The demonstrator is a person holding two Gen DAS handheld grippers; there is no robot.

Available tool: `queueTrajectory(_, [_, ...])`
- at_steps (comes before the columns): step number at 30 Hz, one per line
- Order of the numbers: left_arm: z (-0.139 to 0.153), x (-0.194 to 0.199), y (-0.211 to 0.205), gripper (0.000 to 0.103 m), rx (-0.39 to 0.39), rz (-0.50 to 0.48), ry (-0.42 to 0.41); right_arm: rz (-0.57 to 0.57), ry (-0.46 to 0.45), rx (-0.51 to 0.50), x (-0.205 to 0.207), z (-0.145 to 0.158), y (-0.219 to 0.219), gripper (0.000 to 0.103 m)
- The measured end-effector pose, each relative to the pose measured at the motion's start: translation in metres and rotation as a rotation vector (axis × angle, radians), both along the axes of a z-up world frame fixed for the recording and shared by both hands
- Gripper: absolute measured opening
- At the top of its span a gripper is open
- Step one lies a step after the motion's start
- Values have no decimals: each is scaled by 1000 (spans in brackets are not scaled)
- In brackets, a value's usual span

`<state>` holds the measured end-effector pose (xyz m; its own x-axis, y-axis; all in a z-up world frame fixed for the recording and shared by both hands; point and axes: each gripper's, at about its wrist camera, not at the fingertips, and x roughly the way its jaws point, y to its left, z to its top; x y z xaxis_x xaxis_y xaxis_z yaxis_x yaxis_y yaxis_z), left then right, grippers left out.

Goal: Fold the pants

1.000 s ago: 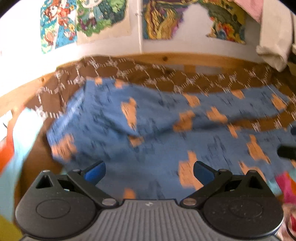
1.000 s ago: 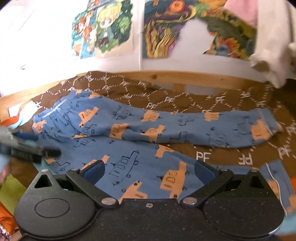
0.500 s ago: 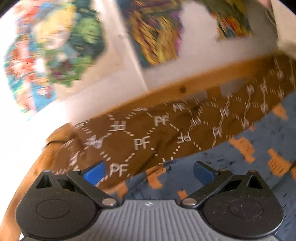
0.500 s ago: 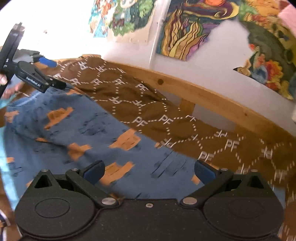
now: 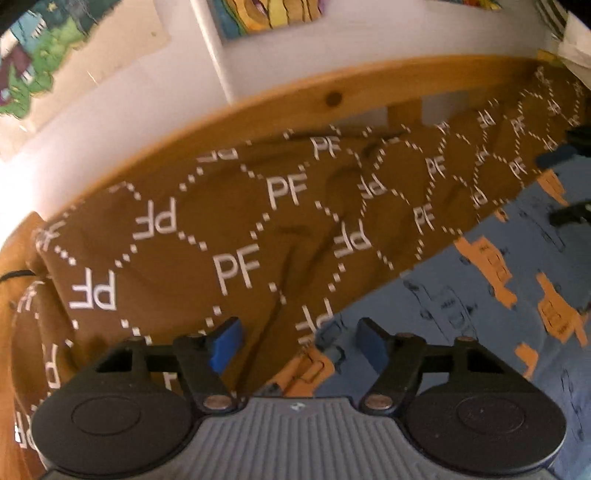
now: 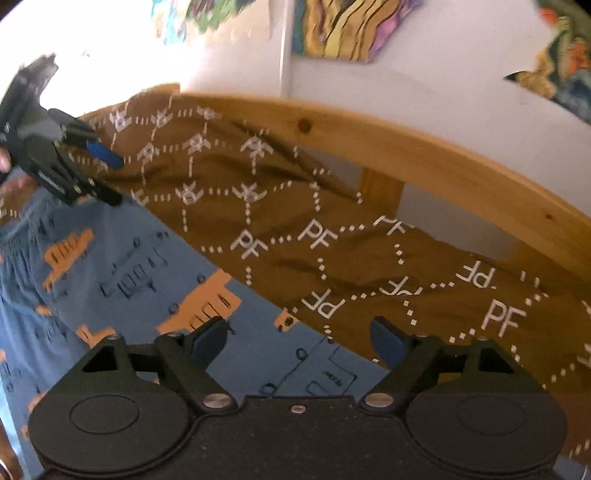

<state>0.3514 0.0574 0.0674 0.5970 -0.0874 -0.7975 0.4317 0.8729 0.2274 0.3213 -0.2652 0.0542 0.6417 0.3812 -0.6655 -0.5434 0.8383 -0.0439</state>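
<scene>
You held the left gripper (image 5: 299, 343) and right gripper (image 6: 297, 339) wide, empty, at the far edge of the pants (image 6: 122, 280) lying on the bedspread (image 5: 236, 236). Probably pre-grasp; next, closing on that edge was required.

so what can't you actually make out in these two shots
- Pants: the left wrist view cuts them off at the right and bottom edges; in the right wrist view they run off the left edge, so the overall shape is unknown.
- Left gripper: whether its open fingers touch the pants edge between them is unclear.
- Posters: cropped by the top edge.
- Bed cover: far prints blurred.
</scene>
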Motion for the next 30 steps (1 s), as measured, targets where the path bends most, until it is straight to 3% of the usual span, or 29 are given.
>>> queueTrajectory(4, [-7,-1,4,58,39,-25,17,58,65,-70,18,-12,2,80])
queueTrajectory(6, [-9,-4,2,40,58,-39,15,71,81,-102,26,-17,4,73])
queueTrajectory(7, [-9,-5,1,17,61,-50,29,69,95,-109,31,-21,4,70])
queueTrajectory(8, [-9,-5,0,11,57,-53,52,66,112,-108,35,-24,4,66])
queueTrajectory(13, [-13,-15,-12,4,129,-72,18,93,188,-121,51,-37,8,63])
queueTrajectory(15, [-12,-19,-14,3,133,-57,-3,98,200,-116,52,-36,9,51])
queueTrajectory(20, [-13,-32,-20,3,145,-20,-75,133,197,-159,44,-35,19,3])
queueTrajectory(25, [-9,-42,-24,3,172,14,-173,126,101,-229,27,-27,31,1])
queueTrajectory(30, [7,-38,-20,3,163,118,-287,49,-110,-283,27,1,44,1])
